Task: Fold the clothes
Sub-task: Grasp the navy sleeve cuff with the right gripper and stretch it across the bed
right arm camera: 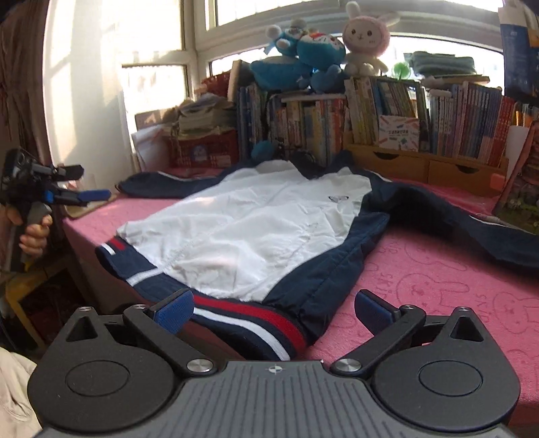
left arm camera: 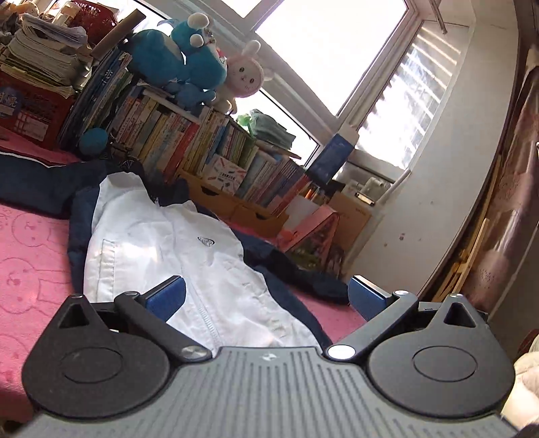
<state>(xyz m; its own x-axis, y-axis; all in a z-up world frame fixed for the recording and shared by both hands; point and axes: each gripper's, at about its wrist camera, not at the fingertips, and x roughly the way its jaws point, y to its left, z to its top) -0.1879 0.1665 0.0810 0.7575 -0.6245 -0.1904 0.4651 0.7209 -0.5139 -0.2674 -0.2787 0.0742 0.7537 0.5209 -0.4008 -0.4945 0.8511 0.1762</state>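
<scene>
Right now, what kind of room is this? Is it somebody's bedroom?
Probably a child's bedroom or study. Plush toys sit on crowded bookshelves under a window, and a jacket lies spread on a pink bunny-print cover, maybe a bed.

Bright daylight was let in through large windows (right arm camera: pixel 303 13) behind crowded bookshelves (right arm camera: pixel 387 114), and a white wall (left arm camera: pixel 448 175) was seen.
</scene>
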